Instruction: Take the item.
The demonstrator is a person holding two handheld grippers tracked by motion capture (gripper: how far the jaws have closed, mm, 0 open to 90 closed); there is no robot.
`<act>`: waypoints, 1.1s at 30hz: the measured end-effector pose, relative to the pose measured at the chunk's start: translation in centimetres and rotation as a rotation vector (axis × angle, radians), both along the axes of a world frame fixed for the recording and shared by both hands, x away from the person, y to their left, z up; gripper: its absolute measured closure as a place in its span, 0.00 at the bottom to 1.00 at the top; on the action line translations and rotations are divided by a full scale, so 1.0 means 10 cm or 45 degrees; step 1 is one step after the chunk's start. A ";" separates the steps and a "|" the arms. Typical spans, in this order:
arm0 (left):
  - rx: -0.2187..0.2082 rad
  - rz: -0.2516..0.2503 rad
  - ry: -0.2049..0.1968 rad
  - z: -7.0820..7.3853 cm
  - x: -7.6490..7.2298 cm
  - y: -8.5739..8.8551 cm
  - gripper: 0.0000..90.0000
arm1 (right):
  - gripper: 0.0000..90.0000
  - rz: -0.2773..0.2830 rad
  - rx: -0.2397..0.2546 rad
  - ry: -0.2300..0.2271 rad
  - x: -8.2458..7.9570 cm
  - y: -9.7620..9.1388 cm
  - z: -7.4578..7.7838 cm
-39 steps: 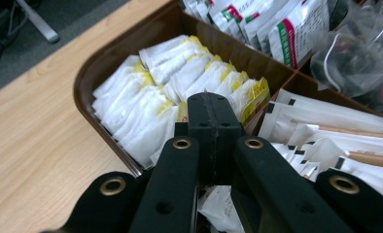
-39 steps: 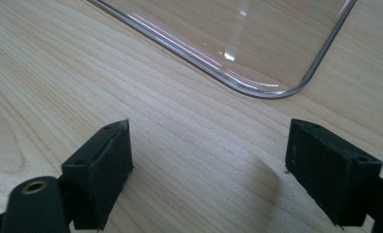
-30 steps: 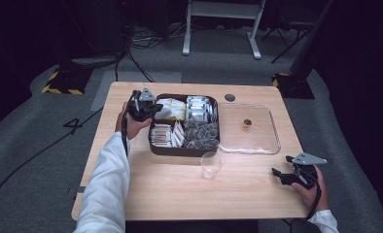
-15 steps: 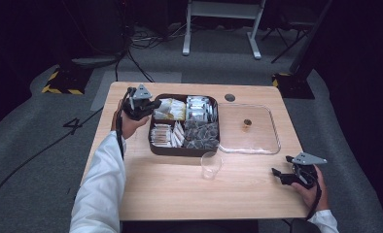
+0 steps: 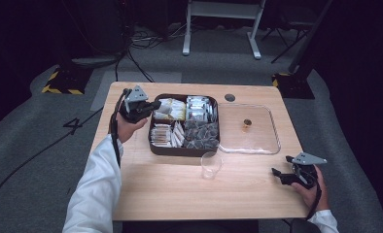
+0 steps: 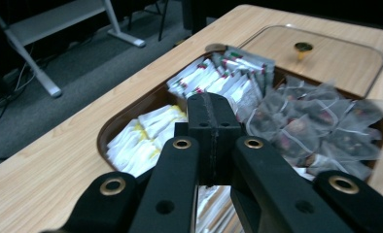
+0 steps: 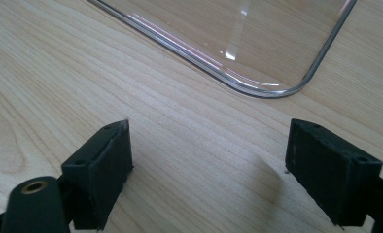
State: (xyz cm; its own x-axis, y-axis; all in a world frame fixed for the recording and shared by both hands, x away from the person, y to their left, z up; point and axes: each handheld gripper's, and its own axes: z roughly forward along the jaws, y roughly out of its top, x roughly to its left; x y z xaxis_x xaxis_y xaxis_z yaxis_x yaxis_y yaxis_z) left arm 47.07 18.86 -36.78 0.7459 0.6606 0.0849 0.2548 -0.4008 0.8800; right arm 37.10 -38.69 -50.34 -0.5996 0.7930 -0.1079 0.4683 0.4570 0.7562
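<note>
Our left tool is in the lower middle of the left gripper view, with its jaws pressed fully together; we see nothing between them. In the high view this left tool hangs at the left edge of the brown tray, in the upper left part of the table. Just past the jaws lie the white and yellow sachets, in the near left compartment of the tray. Behind them stand more white sachets, and to the right a heap of mesh tea bags.

We judge the sachets light, thin and soft. They will bend and slip easily, so it is better to pinch one by its upper edge.

Our right tool rests wide open and empty over bare wood, near a corner of the clear lid. A clear cup stands below the tray.
</note>
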 end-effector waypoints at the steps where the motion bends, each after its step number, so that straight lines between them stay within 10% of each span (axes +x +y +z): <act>1: -0.001 -0.007 -0.006 0.01 -0.02 -0.01 1.00 | 0.19 0.000 0.000 0.000 0.00 0.00 0.00; 33: -0.050 -0.310 -0.023 0.15 -0.70 -0.45 1.00 | 0.19 0.000 0.001 0.001 0.00 0.00 0.00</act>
